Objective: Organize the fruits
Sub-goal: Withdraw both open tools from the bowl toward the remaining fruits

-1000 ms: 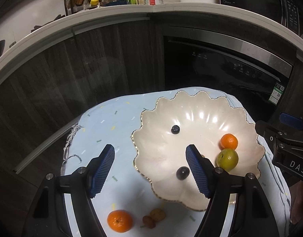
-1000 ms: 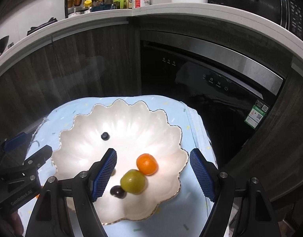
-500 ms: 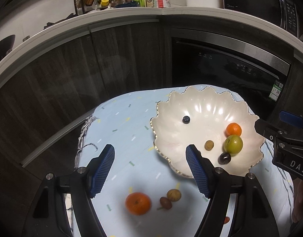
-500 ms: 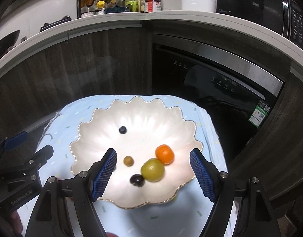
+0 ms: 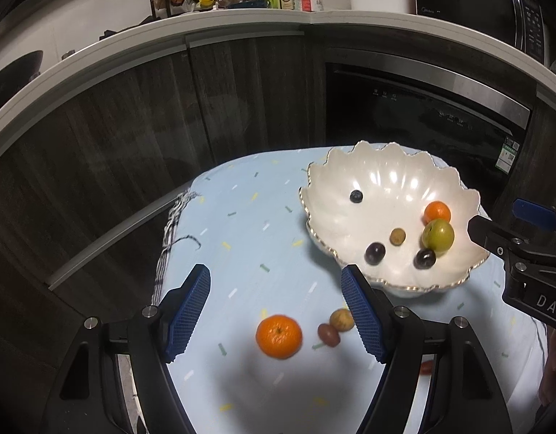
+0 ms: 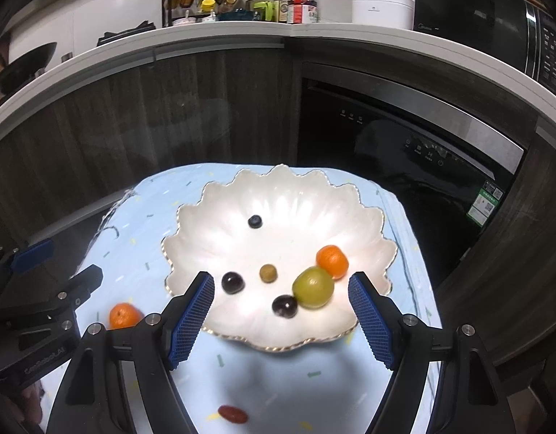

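Note:
A white scalloped bowl (image 5: 383, 177) (image 6: 278, 195) stands on a light blue cloth. In it lie a small orange (image 6: 332, 261), a green fruit (image 6: 312, 286), two dark grapes (image 6: 232, 282), a tan longan (image 6: 268, 273) and a blueberry (image 6: 255, 221). On the cloth lie an orange (image 5: 278, 335), a tan longan (image 5: 341, 320), a red-brown fruit (image 5: 328, 334) and a red fruit (image 6: 233, 414). My left gripper (image 5: 278, 314) is open and empty above the loose orange. My right gripper (image 6: 281, 314) is open and empty over the bowl's near rim.
The blue cloth (image 5: 241, 224) covers a small table whose edges fall off left and far. Dark wood cabinets (image 5: 133, 115) and a black dishwasher (image 6: 404, 137) stand behind. A counter above holds bottles and a white pot.
Both grippers have drawn back from the bowl. The left one shifted left, bringing the loose orange and small fruits between its fingers. A second dark grape now lies in the bowl.

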`<action>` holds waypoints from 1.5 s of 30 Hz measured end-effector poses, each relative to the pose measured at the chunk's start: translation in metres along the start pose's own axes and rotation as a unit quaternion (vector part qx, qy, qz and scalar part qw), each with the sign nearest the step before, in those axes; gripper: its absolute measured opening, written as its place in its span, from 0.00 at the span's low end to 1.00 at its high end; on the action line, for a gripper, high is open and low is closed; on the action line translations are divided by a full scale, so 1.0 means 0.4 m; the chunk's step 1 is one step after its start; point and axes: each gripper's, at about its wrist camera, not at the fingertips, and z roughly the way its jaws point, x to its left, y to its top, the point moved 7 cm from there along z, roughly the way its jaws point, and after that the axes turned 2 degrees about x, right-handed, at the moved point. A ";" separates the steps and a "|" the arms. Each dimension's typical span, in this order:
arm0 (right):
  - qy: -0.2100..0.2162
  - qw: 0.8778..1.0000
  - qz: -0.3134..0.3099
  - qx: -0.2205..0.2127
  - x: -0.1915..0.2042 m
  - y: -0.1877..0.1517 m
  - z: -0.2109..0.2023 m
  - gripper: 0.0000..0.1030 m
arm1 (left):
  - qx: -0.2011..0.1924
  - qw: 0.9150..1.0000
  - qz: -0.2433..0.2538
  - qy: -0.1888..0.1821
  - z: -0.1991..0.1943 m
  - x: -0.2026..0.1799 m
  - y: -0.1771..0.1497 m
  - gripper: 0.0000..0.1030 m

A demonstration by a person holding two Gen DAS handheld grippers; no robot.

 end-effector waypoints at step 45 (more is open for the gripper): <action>0.015 0.999 -0.008 0.029 0.095 -0.210 0.024 0.75 | 0.017 1.000 0.013 -0.019 0.084 0.006 -0.176 0.72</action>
